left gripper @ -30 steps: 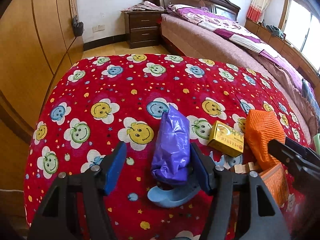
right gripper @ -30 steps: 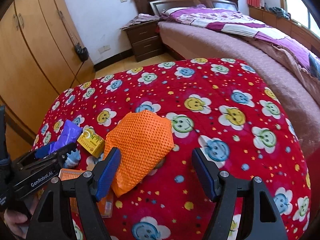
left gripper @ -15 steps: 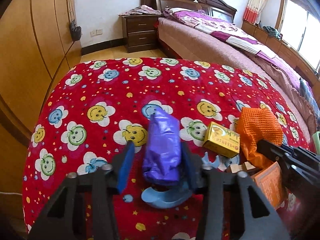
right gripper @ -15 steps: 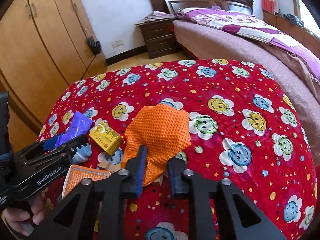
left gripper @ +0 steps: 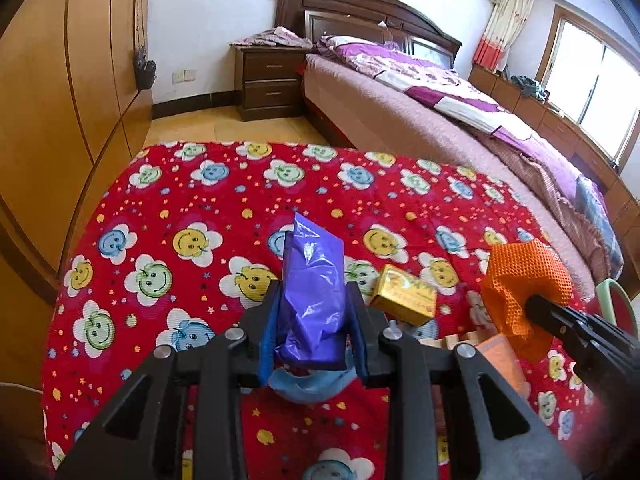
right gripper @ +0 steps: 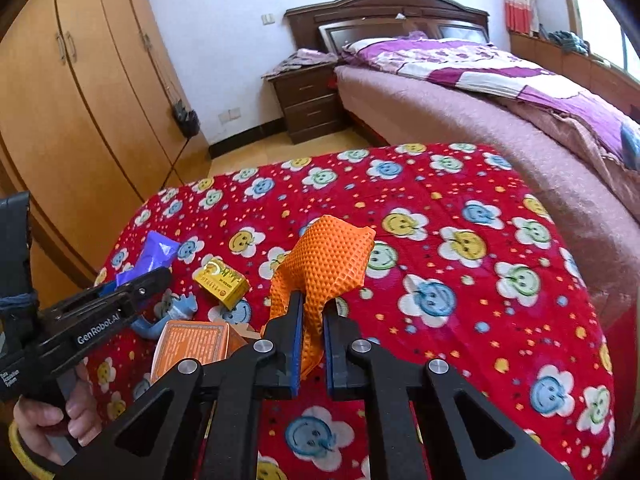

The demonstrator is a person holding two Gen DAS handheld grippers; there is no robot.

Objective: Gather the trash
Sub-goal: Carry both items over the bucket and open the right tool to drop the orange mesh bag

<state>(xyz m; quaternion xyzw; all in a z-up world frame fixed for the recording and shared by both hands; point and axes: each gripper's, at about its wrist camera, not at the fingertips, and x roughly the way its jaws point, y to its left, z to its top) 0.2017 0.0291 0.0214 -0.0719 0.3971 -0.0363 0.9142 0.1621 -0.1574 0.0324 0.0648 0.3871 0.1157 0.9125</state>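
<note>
Where jaws clamp, purple bag (left gripper: pixel 312 280) half hidden

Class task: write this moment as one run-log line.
left gripper: shut on purple bag | right gripper: shut on orange mesh | on red cloth: yellow box

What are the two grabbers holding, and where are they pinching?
The left gripper pinches the purple plastic bag by its lower half. The right gripper pinches the orange mesh cloth by its bottom edge.
</note>
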